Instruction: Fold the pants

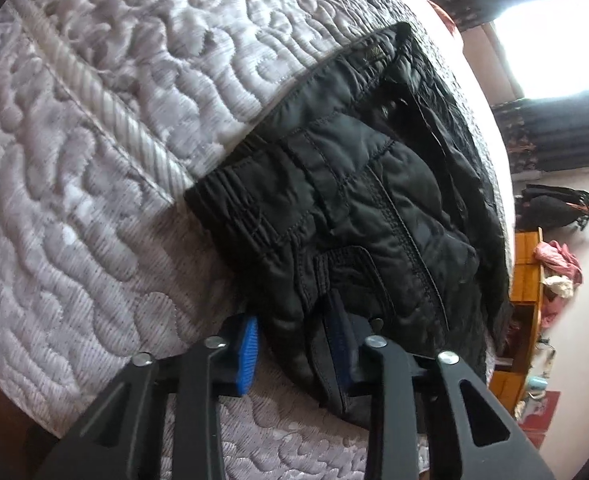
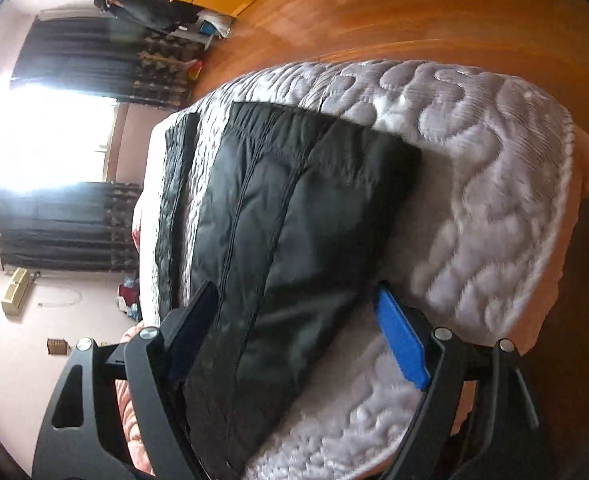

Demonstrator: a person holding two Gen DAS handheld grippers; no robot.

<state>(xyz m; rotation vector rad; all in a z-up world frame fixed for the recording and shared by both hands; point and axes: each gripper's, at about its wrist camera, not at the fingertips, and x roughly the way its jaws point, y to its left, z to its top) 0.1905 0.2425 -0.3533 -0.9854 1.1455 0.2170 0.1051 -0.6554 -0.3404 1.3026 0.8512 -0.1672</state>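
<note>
Closest in the left wrist view, the left gripper (image 1: pixel 294 350) is pinched narrow on a fold of the black quilted pants (image 1: pixel 354 208) right at their near edge, with fabric bunched between the 2 blue pads (image 1: pixel 248 354). On the other cam, the right gripper (image 2: pixel 302 338) is spread wide, straddling the pants (image 2: pixel 286 216) but not squeezing them; 1 pad sits against the left edge of the fabric, the other blue pad (image 2: pixel 400 340) hangs clear over the bedspread. The pants lie flat on the pale quilted bedspread (image 1: pixel 106 128) on top of the bed. Further back there's a wood floor (image 2: pixel 394 12), dark curtains (image 2: pixel 70 224) and a bright window (image 2: pixel 42 140).
</note>
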